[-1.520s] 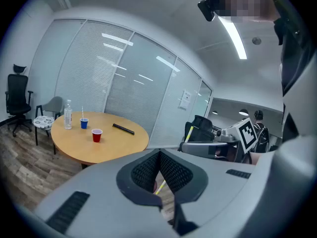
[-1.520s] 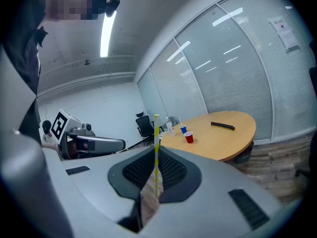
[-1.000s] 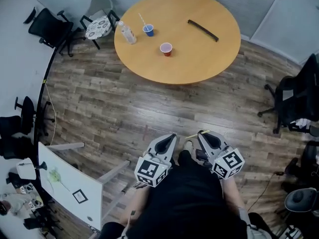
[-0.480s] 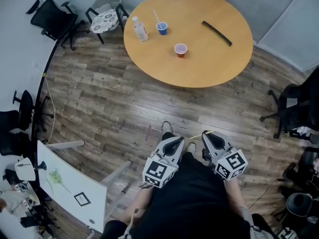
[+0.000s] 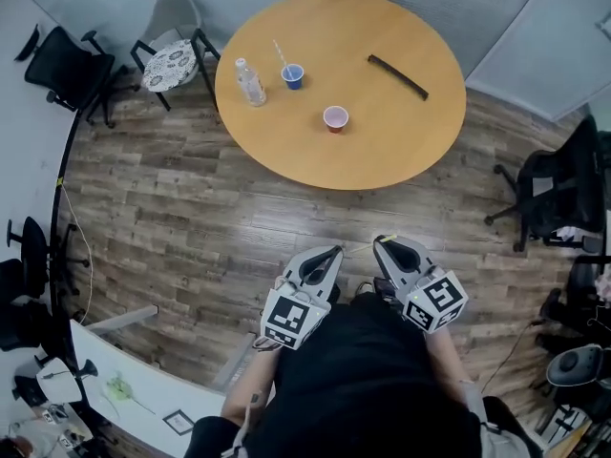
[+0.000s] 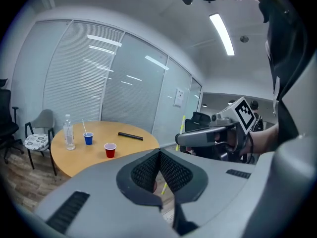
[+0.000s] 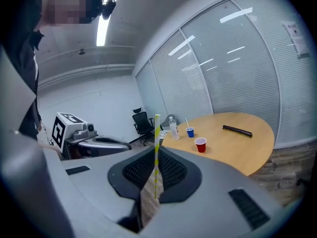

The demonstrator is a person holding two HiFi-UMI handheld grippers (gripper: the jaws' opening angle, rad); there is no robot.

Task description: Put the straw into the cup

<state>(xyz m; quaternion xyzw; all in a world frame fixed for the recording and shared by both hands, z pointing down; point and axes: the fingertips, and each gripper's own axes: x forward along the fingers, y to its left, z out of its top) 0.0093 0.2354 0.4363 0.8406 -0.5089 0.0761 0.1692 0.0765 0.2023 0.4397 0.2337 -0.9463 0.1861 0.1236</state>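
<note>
Close to the person's body, the right tongs point(image 7: 155, 156) clamp an upright yellow-striped straw point(image 7: 156, 132). The left tongs point(image 6: 159, 155) are pressed together on nothing. Well ahead, the red cup point(image 5: 335, 117) stands on the round counter point(image 5: 391, 136), near a blue cup point(image 5: 293, 75).

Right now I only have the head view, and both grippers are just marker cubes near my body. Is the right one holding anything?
Observer: Yes. The right gripper view shows the right gripper shut on a yellow-and-white striped straw, which stands upright and pokes out above the jaws.
Operator: And the left one?
Observer: The left gripper view shows the left gripper with its jaws together and nothing between them.
Operator: From above, the pinkish circle on the table could be anything. Is it a cup?
Observer: Yes. From the side, in the right gripper view, it is a red cup standing upright on the round table.
</note>
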